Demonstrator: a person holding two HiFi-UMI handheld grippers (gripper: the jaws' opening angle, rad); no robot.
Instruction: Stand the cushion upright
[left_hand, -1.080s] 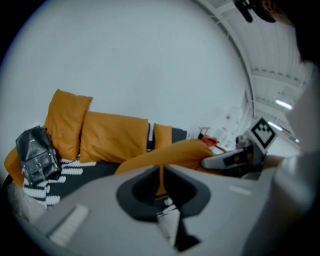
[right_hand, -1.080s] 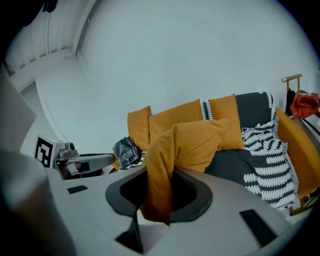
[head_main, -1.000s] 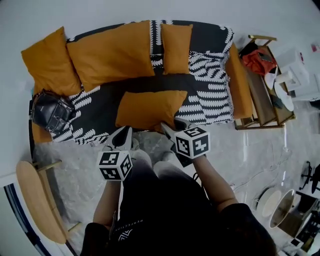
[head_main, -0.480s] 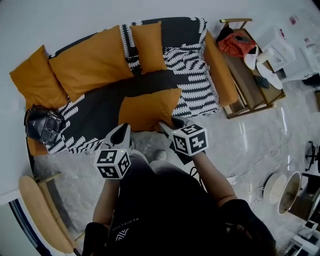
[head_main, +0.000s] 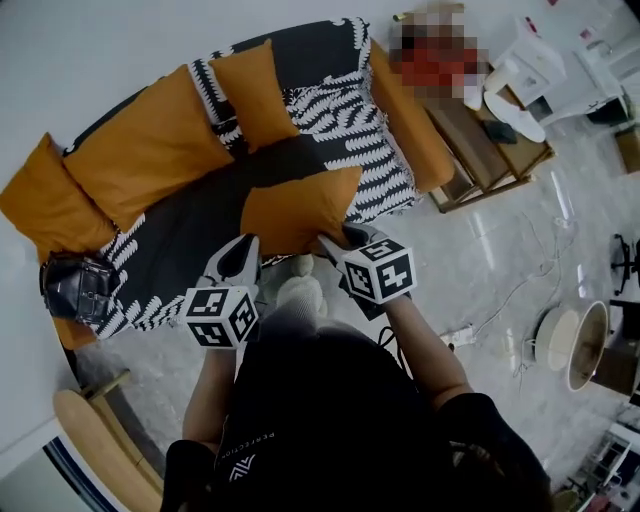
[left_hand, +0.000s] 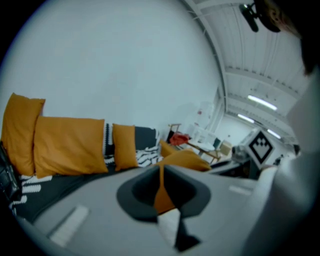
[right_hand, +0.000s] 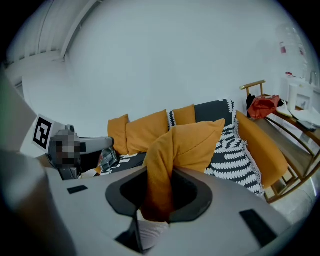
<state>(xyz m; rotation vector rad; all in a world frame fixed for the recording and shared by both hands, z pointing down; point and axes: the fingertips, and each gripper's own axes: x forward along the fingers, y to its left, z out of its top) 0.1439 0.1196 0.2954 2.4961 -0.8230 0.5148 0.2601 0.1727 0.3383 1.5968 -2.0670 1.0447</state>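
The sofa (head_main: 190, 235) bears the orange cushion (head_main: 300, 205) at its seat's front edge; my right gripper (head_main: 342, 243) clamps a thick fold of its near edge; my left gripper (head_main: 238, 262) pinches a thinner fold there.

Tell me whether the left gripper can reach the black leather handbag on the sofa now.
Probably not yet: the left gripper is shut on the orange fabric cushion. Nothing lies between it and the black leather handbag along the sofa seat.
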